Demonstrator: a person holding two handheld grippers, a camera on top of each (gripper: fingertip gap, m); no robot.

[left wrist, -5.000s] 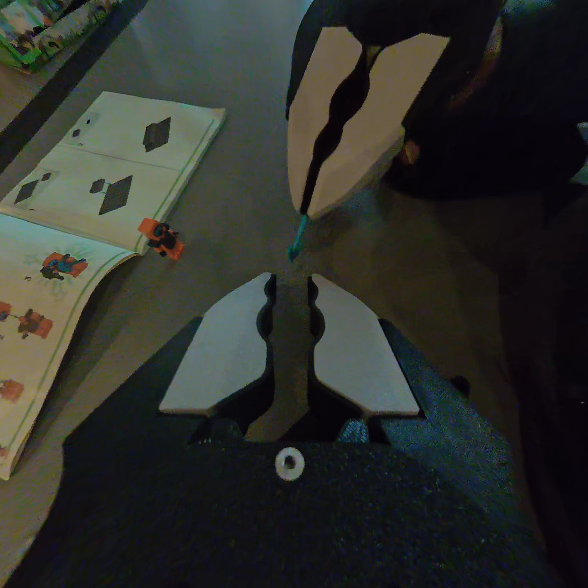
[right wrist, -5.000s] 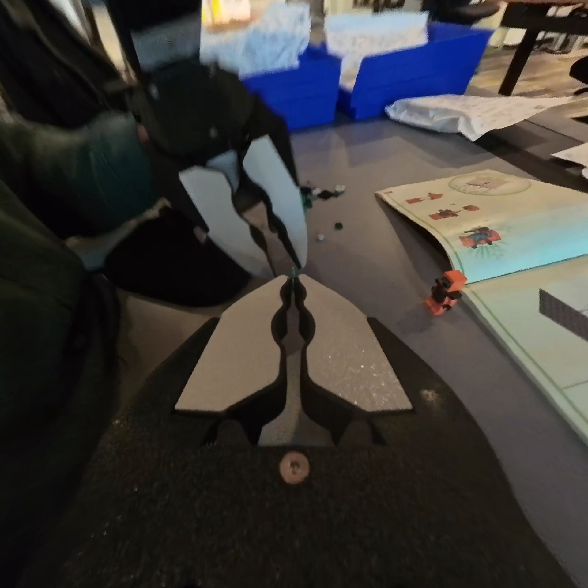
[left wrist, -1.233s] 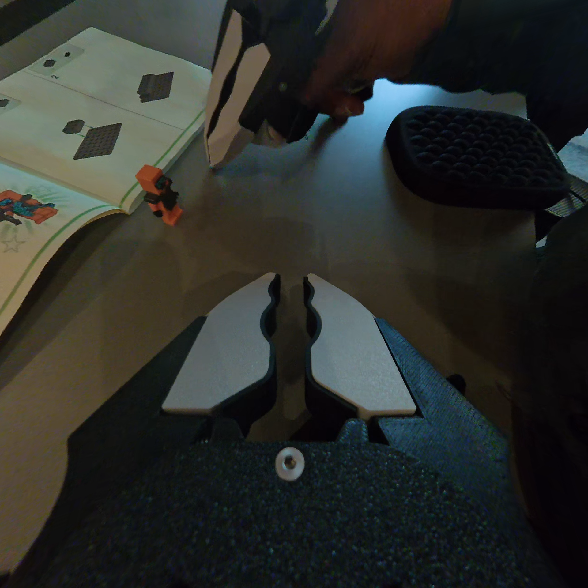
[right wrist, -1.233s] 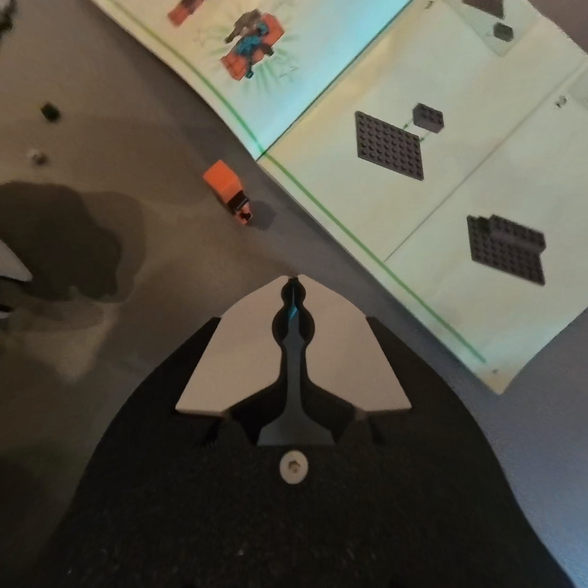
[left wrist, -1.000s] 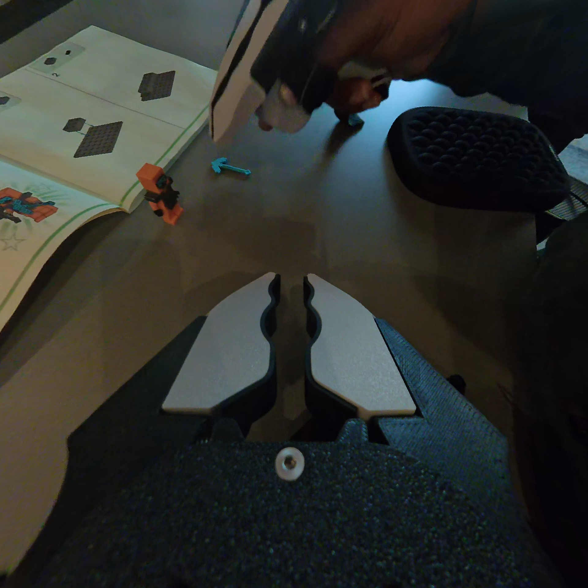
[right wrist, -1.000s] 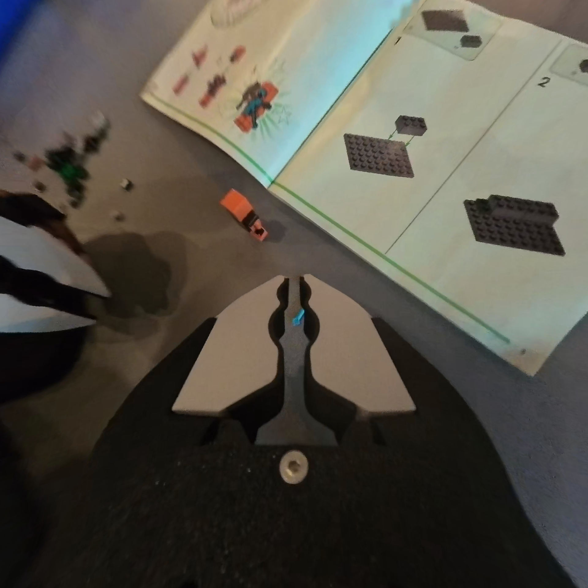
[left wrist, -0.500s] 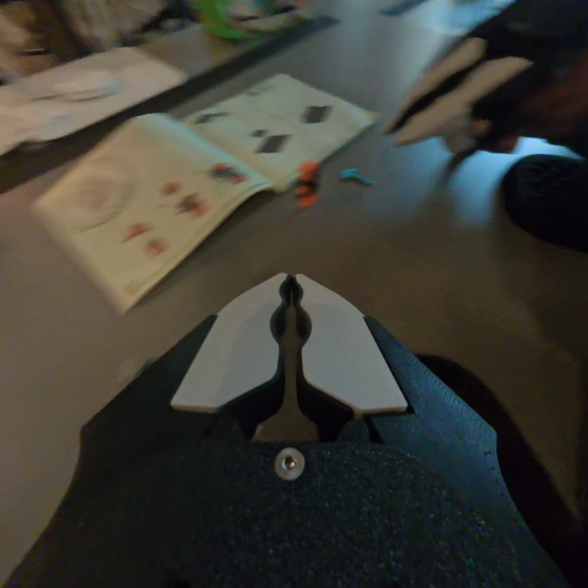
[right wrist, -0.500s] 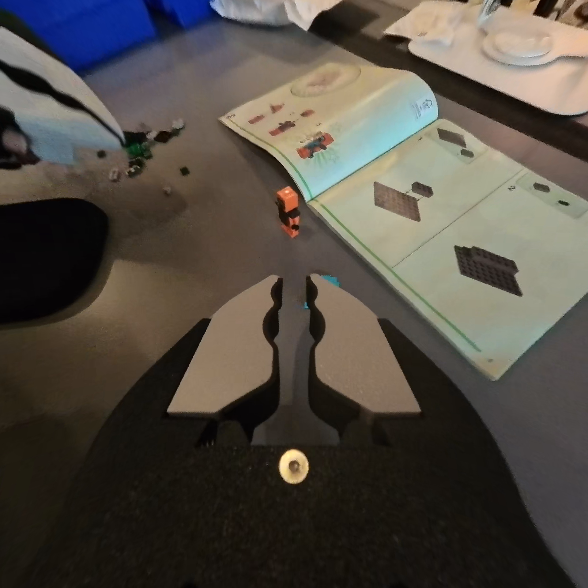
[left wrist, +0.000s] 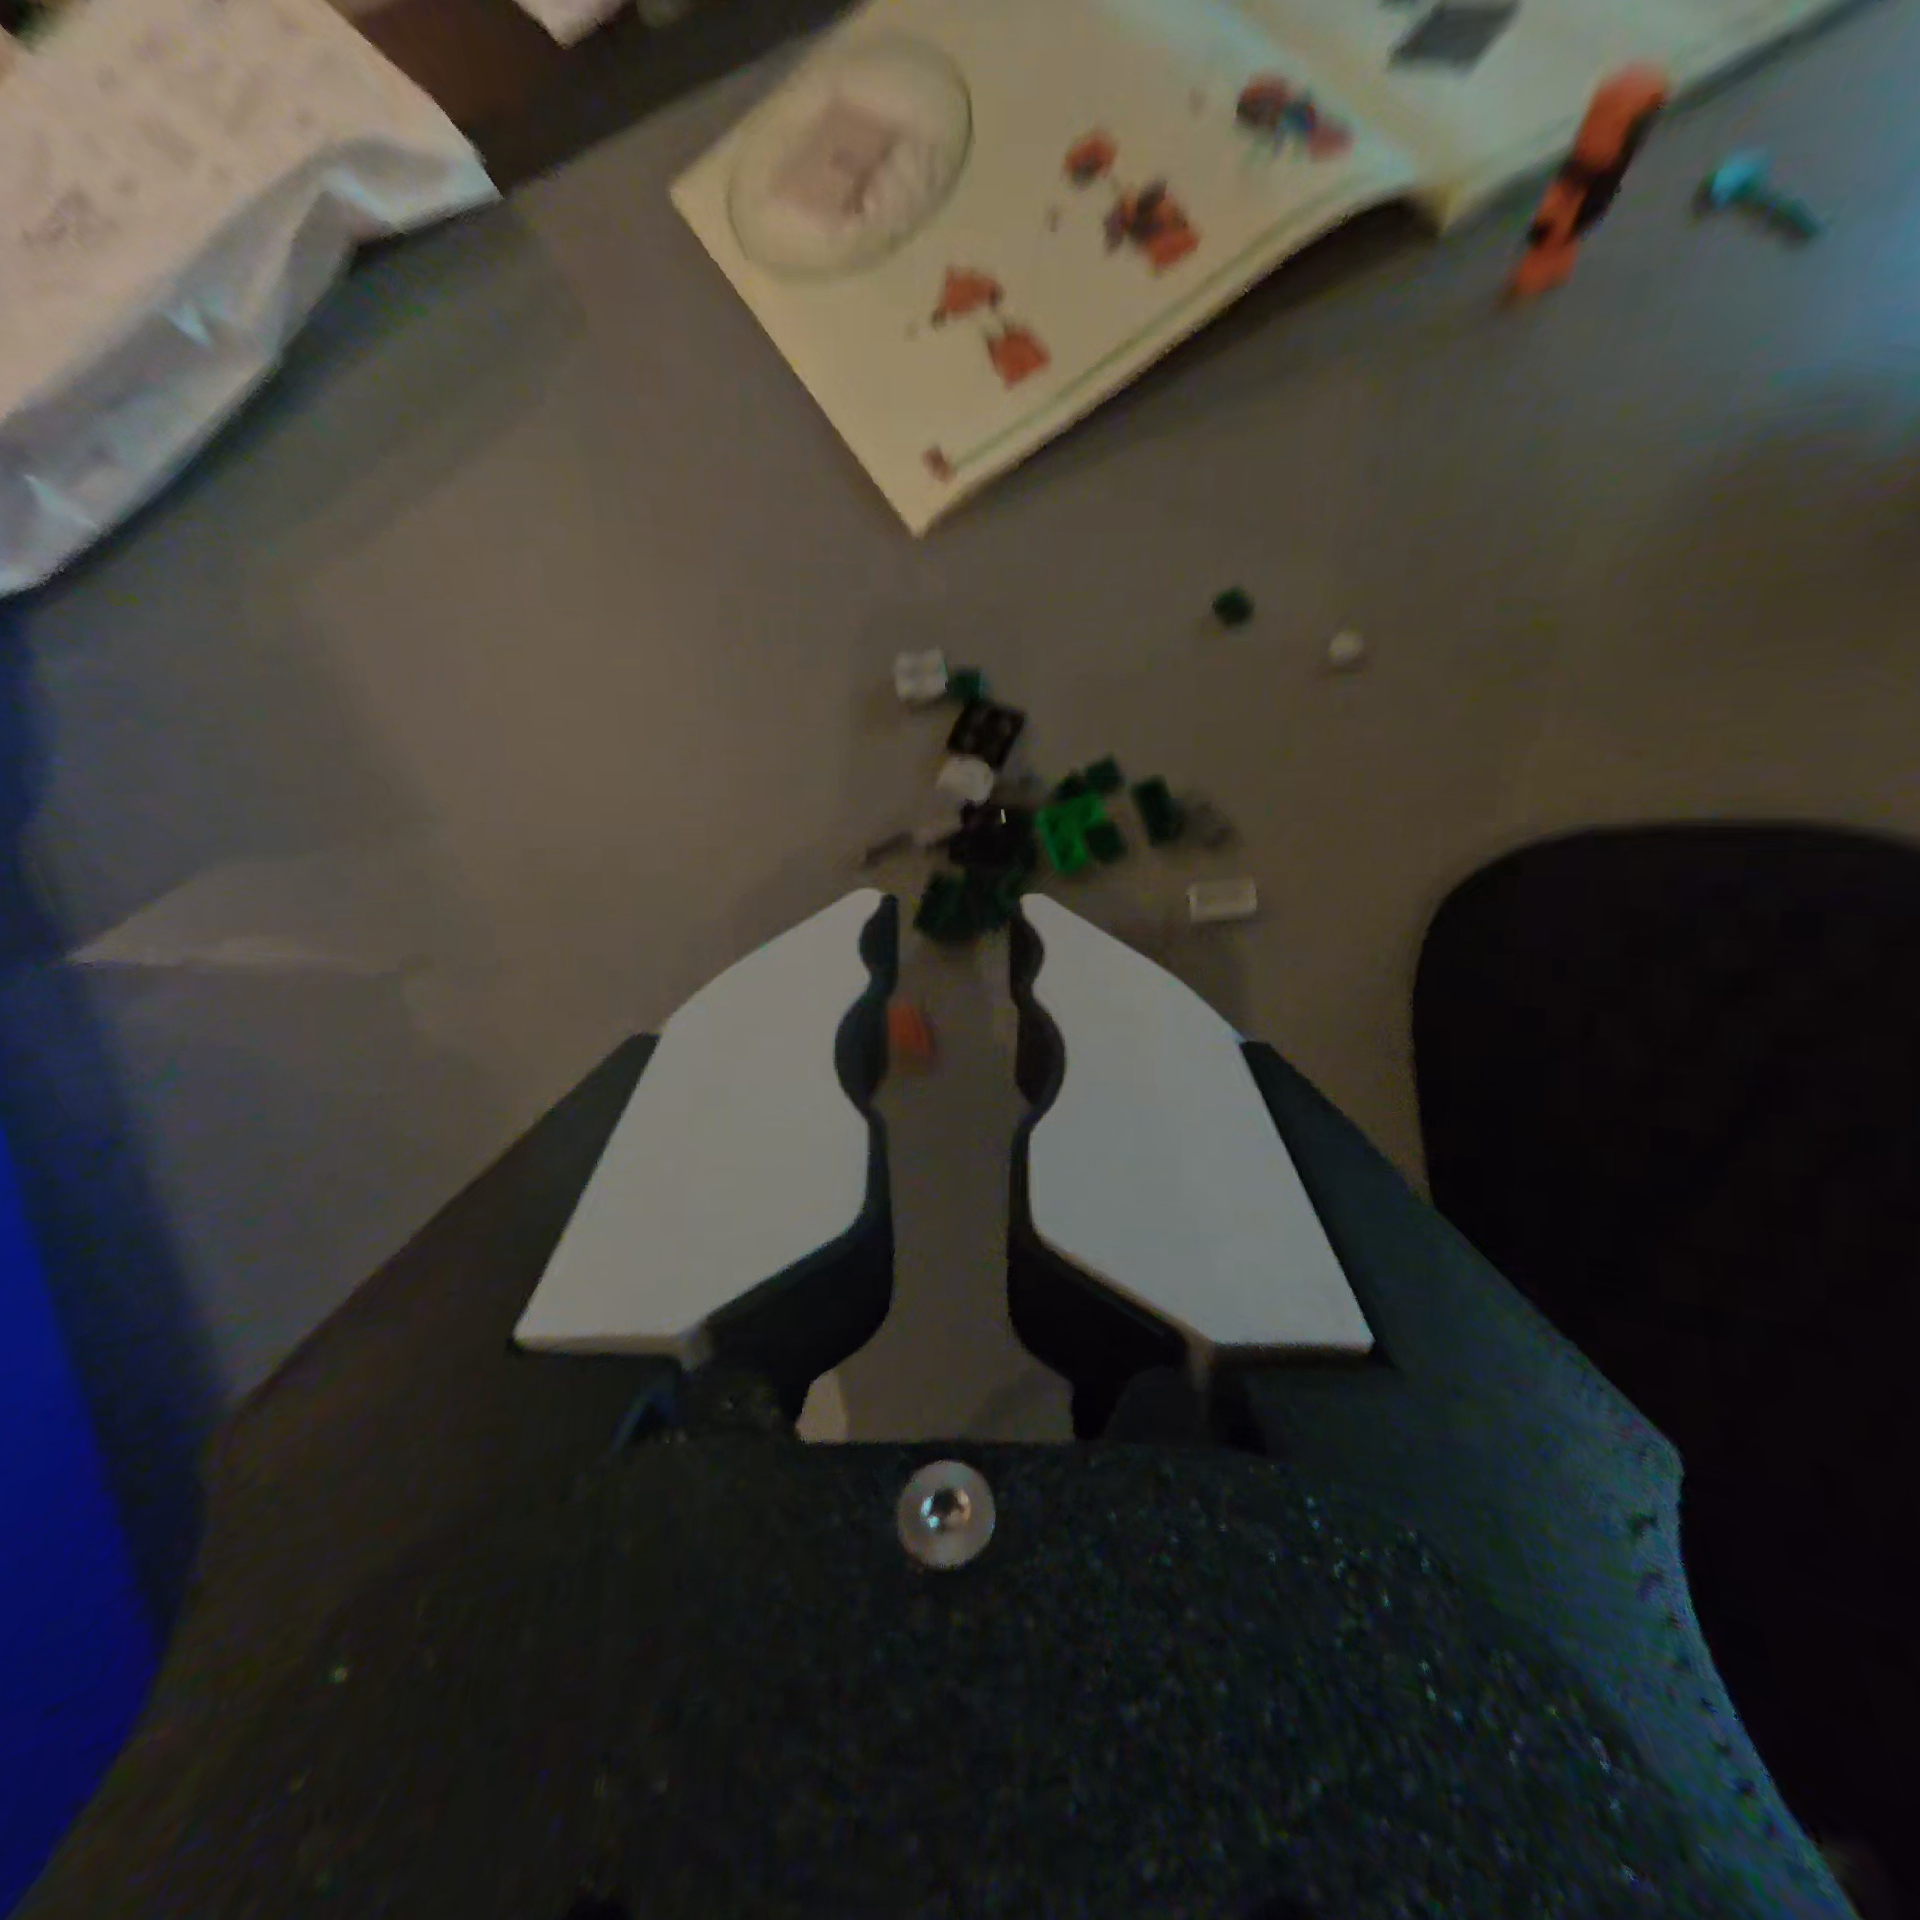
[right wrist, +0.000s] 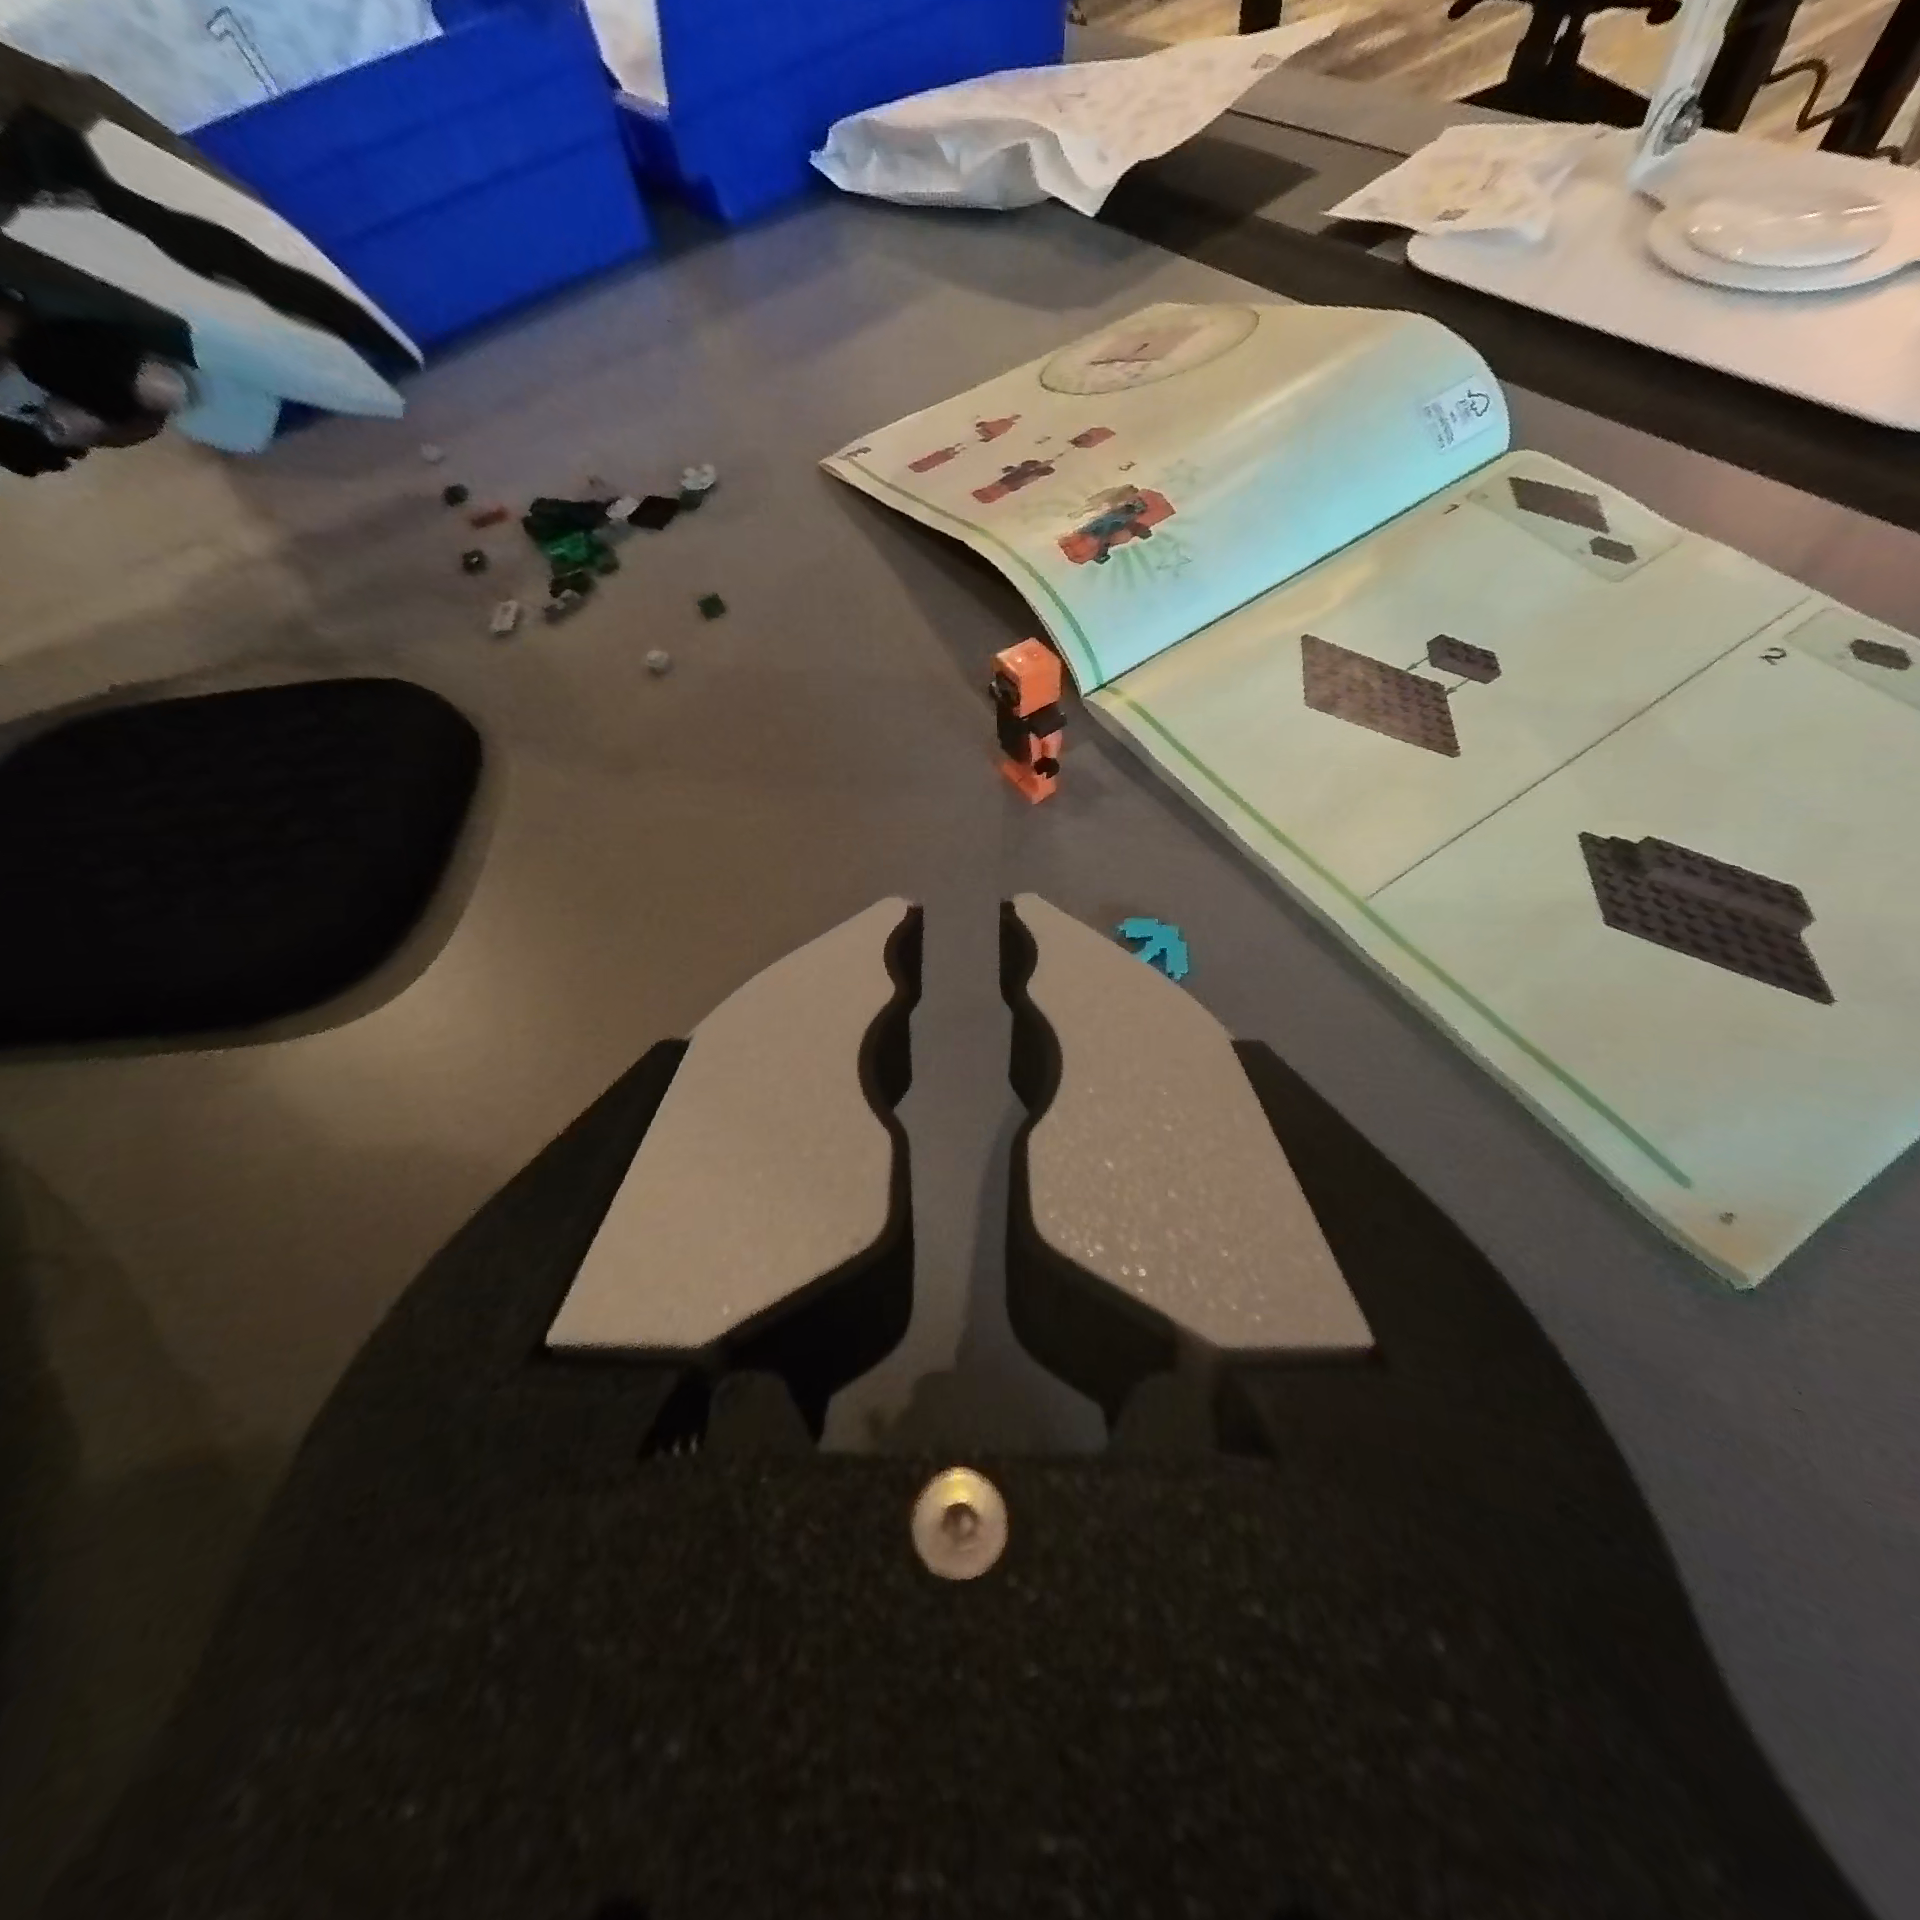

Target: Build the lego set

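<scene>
My left gripper [left wrist: 951, 906] is open and empty, tips just short of a heap of small green, black and white lego pieces [left wrist: 1049, 821]; a small orange piece [left wrist: 910, 1031] shows between its fingers. My right gripper [right wrist: 961, 909] is open and empty above the grey table. A small blue pickaxe piece [right wrist: 1153, 943] lies just right of its right fingertip. An orange lego figure [right wrist: 1029, 719] stands beside the open instruction booklet [right wrist: 1455, 769]. The heap [right wrist: 571, 540], with the left gripper [right wrist: 187, 301] above it at far left, also shows in the right wrist view.
A black rubber pad [right wrist: 208, 862] lies left of centre. Blue bins [right wrist: 436, 208] stand at the back, white paper [right wrist: 1039, 135] beside them. White plates on a tray [right wrist: 1766, 239] sit at the far right. The figure [left wrist: 1574, 177] and pickaxe [left wrist: 1756, 203] show at top right. Left tips to right tips: about 30 centimetres.
My right gripper let go of the blue pickaxe, which now lies on the table, and drew back. My left gripper swung over to the loose pieces and opened.
</scene>
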